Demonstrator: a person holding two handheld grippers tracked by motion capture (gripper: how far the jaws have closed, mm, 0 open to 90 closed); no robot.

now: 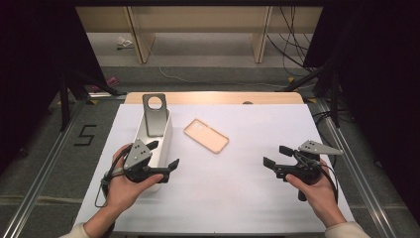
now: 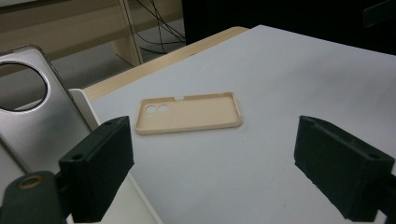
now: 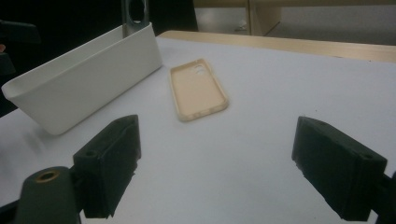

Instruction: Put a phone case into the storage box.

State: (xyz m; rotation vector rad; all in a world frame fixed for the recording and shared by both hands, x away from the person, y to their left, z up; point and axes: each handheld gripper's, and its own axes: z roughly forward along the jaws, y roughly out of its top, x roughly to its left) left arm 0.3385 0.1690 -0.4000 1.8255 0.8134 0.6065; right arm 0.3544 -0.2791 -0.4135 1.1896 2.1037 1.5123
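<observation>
Two grippers — left gripper (image 1: 165, 154) and right gripper (image 1: 276, 155) — hover with jaws apart and empty, near the beige phone case (image 1: 206, 135) lying open side up mid-table, right of the white bin (image 1: 166, 136) — probably light, bendy, best pinched across one raised long edge.

The white table (image 1: 237, 188) is evenly lit from above, the surroundings dark; shadows are soft, and both gripper views are slightly grainy and blurred up close.
</observation>
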